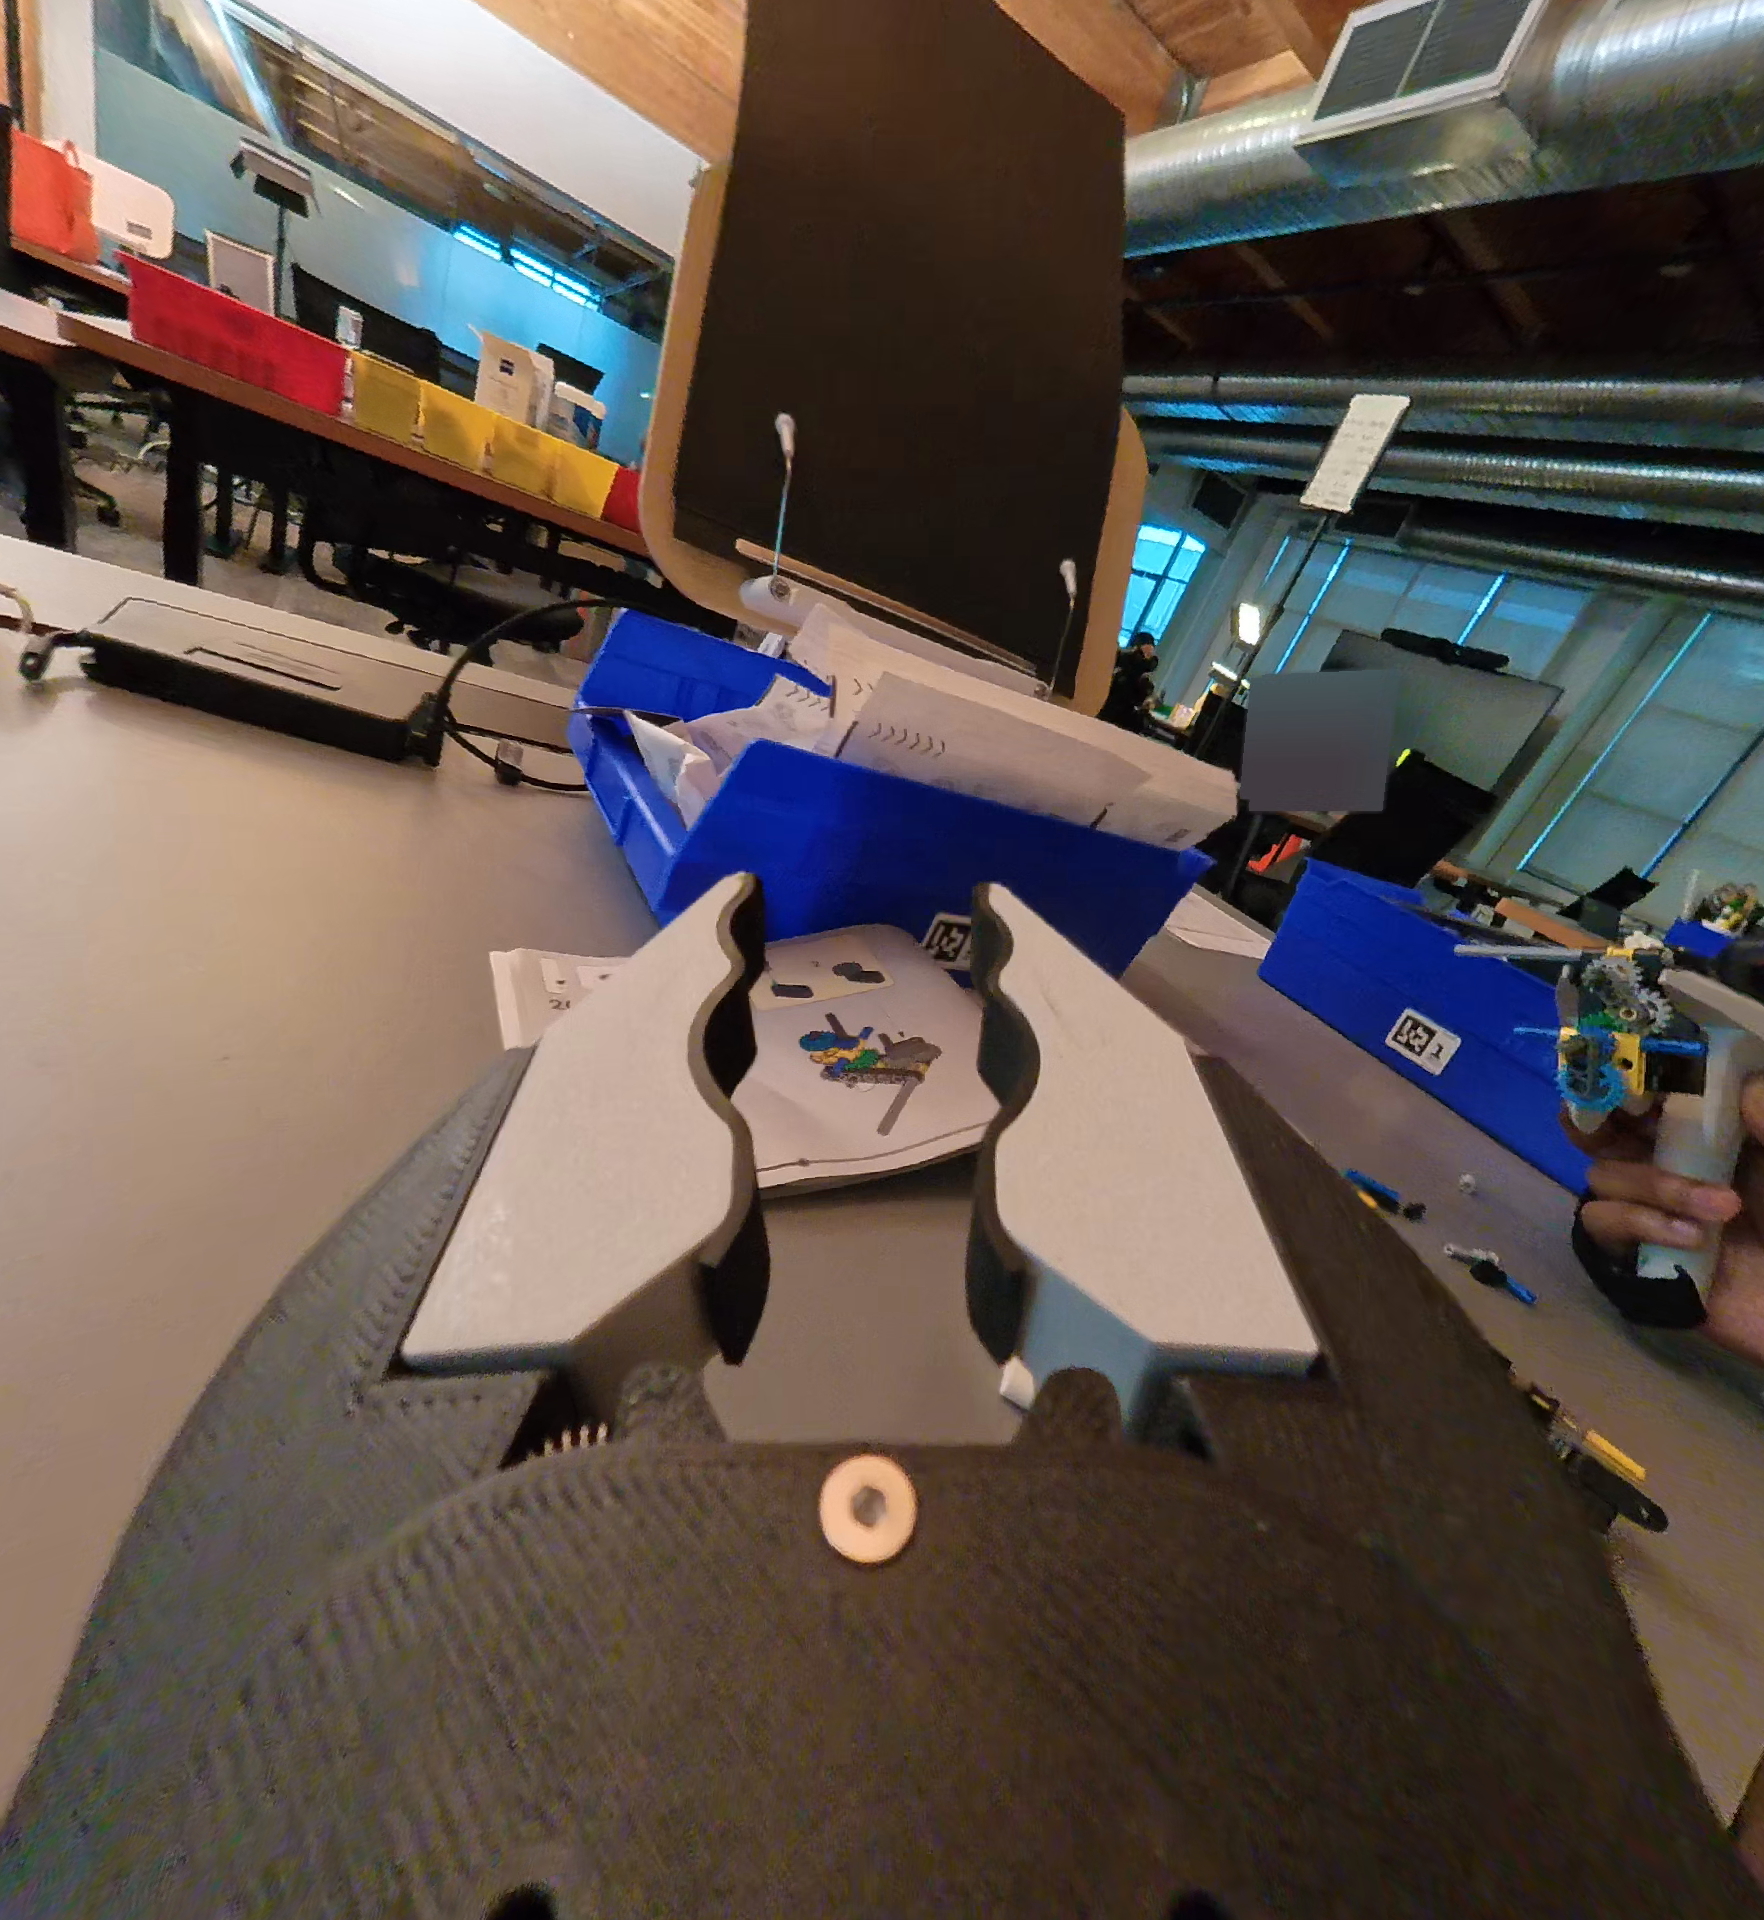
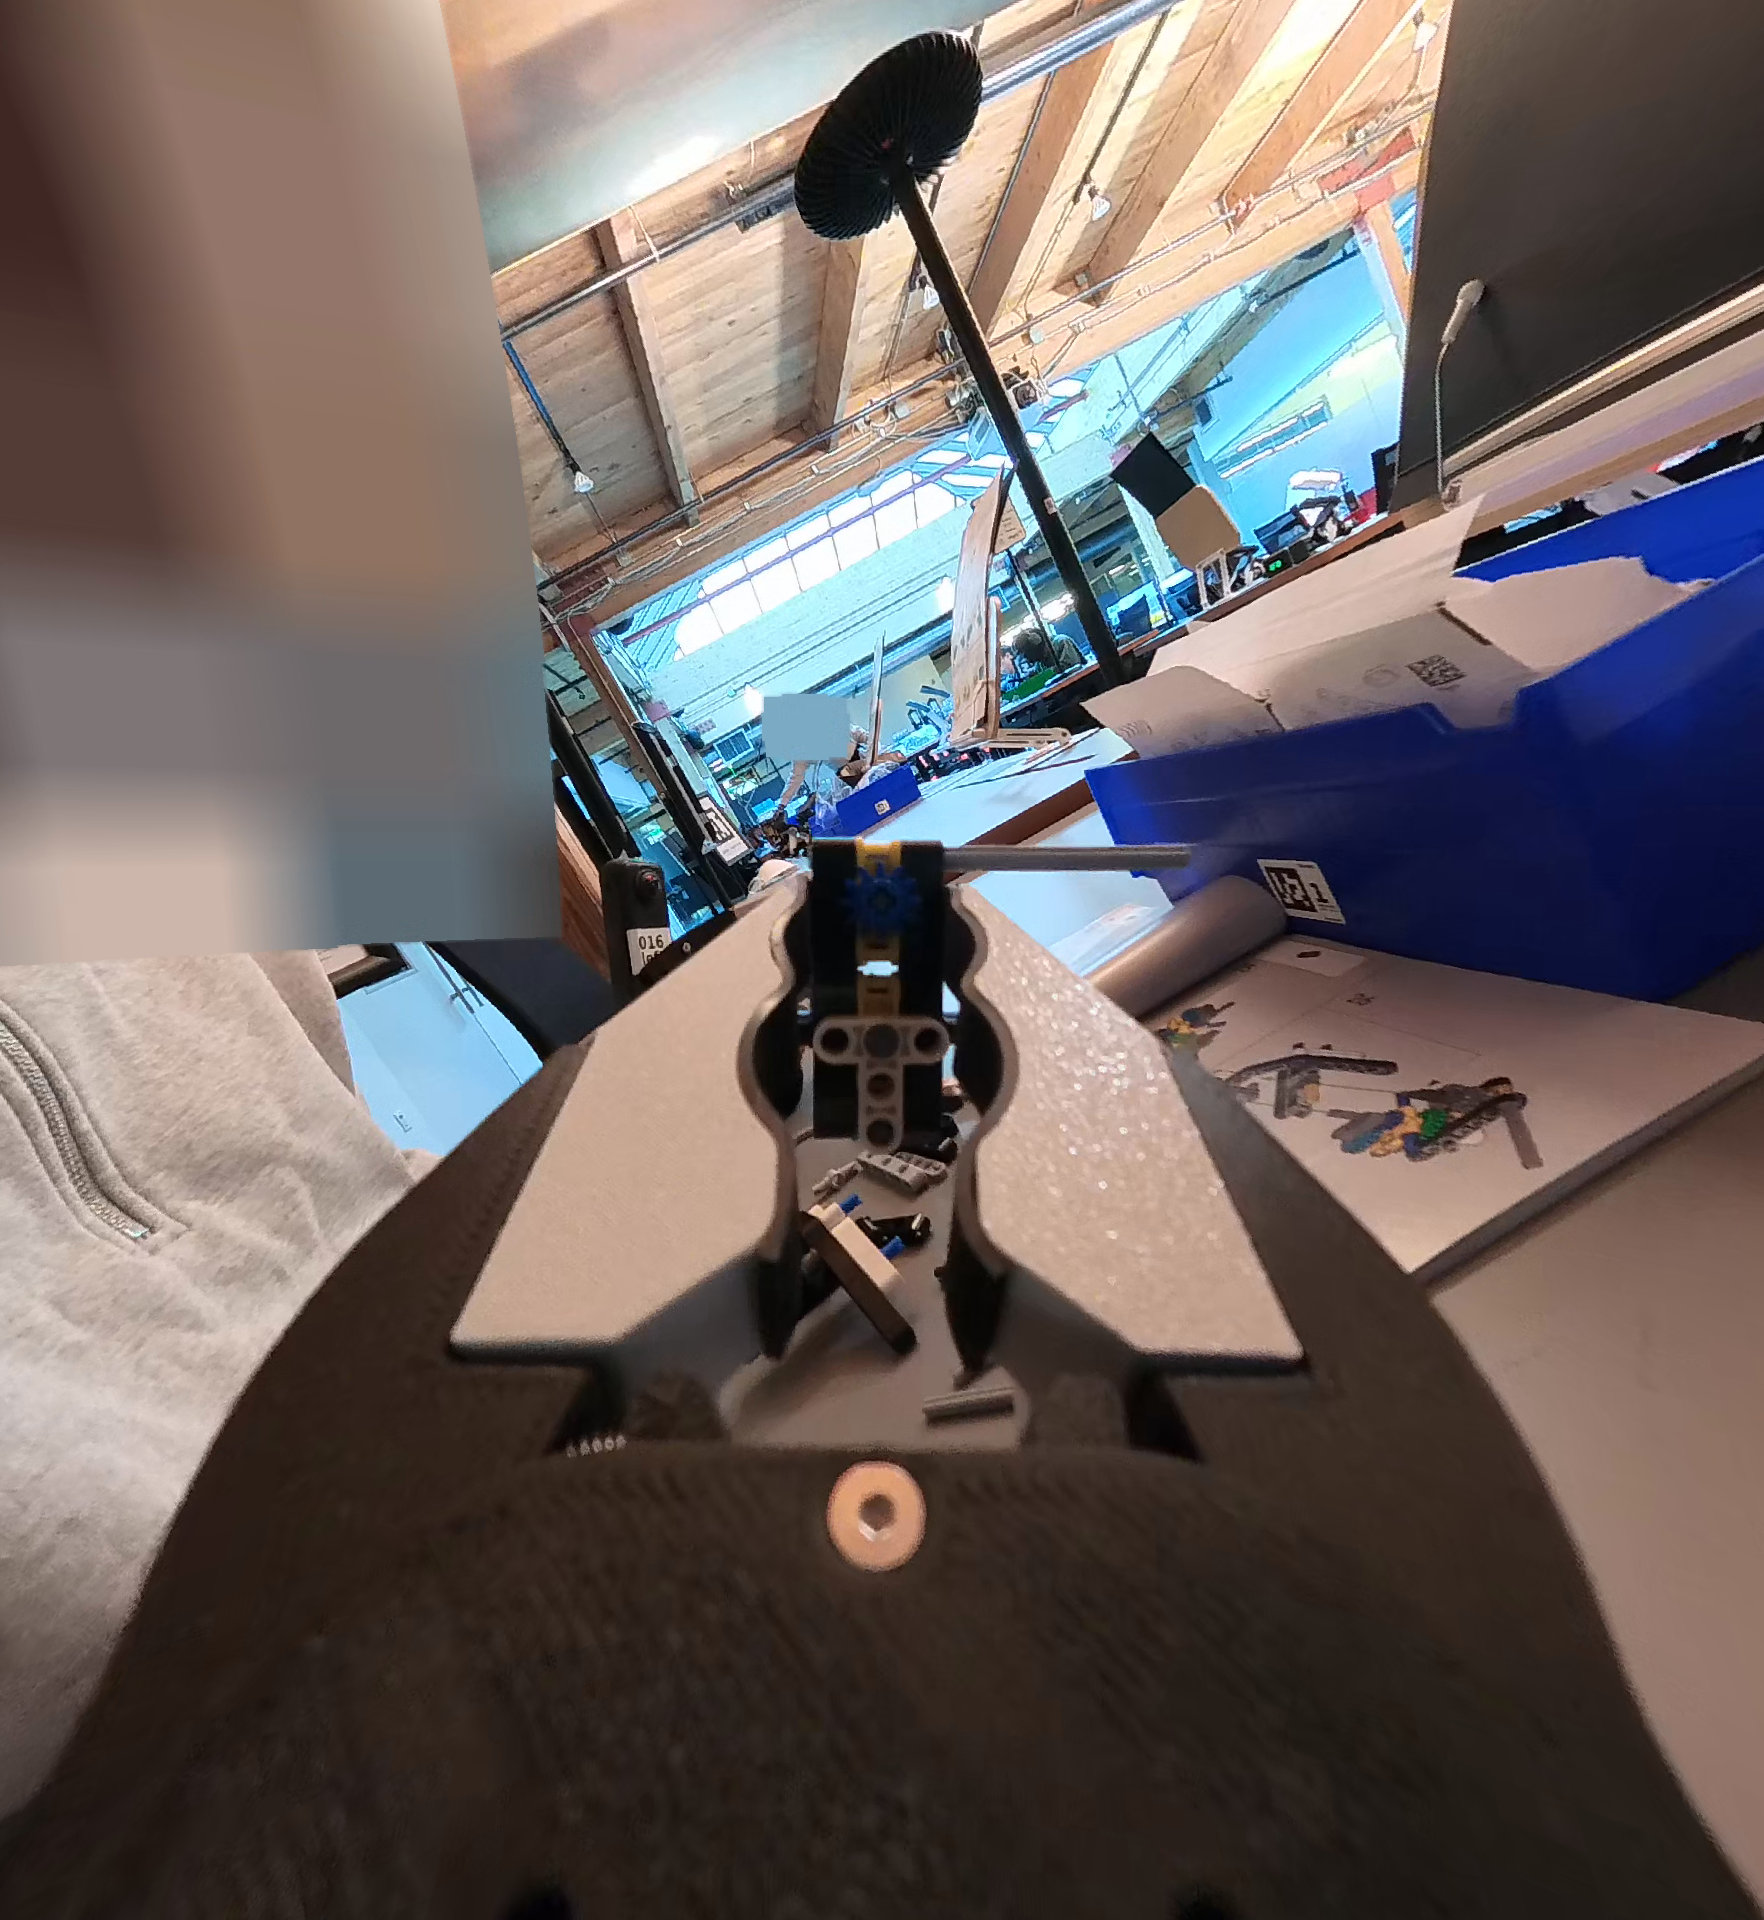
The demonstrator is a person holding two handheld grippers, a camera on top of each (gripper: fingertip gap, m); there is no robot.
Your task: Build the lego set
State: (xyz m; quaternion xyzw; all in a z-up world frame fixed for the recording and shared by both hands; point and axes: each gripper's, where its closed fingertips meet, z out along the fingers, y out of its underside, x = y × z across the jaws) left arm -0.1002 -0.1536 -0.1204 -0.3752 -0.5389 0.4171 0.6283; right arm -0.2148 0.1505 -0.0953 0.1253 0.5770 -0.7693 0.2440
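My left gripper (image 1: 862,914) is open and empty above the grey table, pointing at the open instruction booklet (image 1: 857,1049). My right gripper (image 2: 873,914) is shut on the partly built lego model (image 2: 878,997), a black and yellow frame with a blue gear and a long grey axle (image 2: 1065,858) sticking out to the right. It holds the model in the air. The same model (image 1: 1616,1029) shows at the far right of the left wrist view, held by the other gripper (image 1: 1709,1101) in a person's hand. Loose lego parts (image 2: 883,1184) lie on the table below the right gripper.
A blue bin (image 1: 888,831) with paper sheets stands behind the booklet, and a second blue bin (image 1: 1408,997) to the right. Small loose pieces (image 1: 1480,1262) lie on the table near the hand. A black power strip (image 1: 244,681) and cable lie at the left. A grey sleeve (image 2: 78,1247) fills the lower left. The tips of one gripper are about 35 cm away from the tips of the other.
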